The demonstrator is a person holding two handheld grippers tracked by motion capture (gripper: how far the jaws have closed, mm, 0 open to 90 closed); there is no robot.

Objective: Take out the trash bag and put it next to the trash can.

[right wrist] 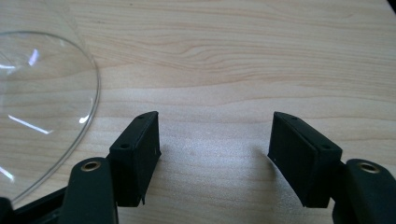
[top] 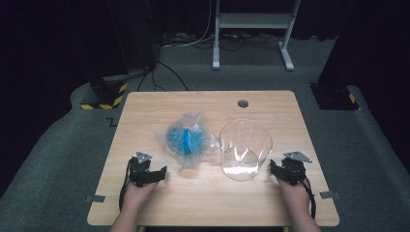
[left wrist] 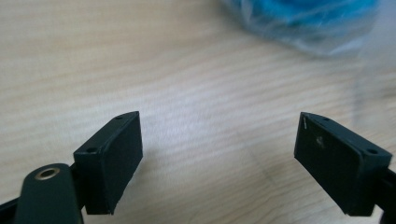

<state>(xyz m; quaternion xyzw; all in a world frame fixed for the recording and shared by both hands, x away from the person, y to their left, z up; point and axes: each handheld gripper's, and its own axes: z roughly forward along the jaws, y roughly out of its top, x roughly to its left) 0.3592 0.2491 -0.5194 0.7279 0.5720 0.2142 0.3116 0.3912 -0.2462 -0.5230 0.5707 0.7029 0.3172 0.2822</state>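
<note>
Where the bag (top: 186,139) lies, the empty left gripper (top: 162,173) sits near.

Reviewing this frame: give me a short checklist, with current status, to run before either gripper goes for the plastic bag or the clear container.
1. Left gripper open, nothing between its fingers: ok.
2. Right gripper open and empty: ok.
3. Plastic bag with blue contents lying free on the table, touched by neither gripper: ok.
4. Clear container upright, mouth up: ok.
5. Container empty: ok.
6. Bag sealed: cannot tell.
</note>
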